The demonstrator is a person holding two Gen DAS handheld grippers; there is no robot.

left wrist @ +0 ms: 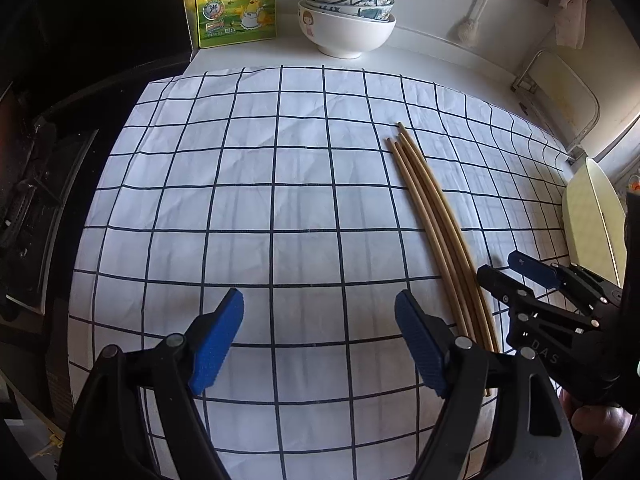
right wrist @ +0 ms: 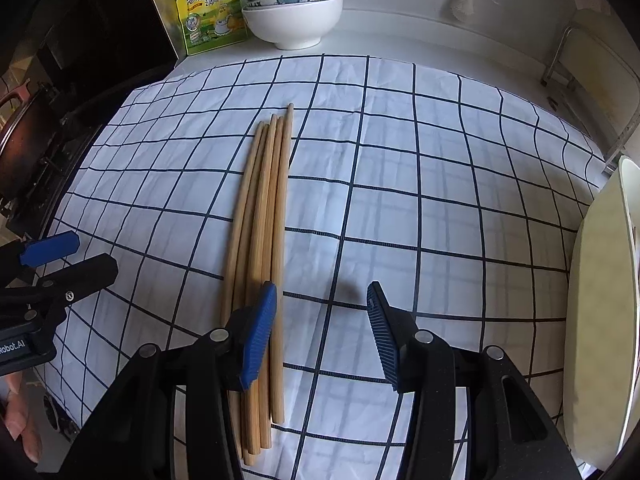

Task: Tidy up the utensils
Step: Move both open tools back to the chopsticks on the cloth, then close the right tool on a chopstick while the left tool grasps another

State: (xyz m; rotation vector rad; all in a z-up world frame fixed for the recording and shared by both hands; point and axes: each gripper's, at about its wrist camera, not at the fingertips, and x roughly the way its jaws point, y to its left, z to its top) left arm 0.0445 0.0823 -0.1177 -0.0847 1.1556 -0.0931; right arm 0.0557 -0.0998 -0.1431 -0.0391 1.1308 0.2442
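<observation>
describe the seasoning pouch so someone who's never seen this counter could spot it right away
Look past the far edge of the checked cloth to the bare counter by the wall. Left of the stacked bowls stands the seasoning pouch. It is the only yellow-green thing there, printed with a cartoon chick.

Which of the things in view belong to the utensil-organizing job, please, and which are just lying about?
Belonging to the job:
- bundle of long wooden chopsticks on the checked cloth
- open left gripper
- open right gripper

Just lying about:
- stacked ceramic bowls
- yellow seasoning pouch
- pale plate
</observation>
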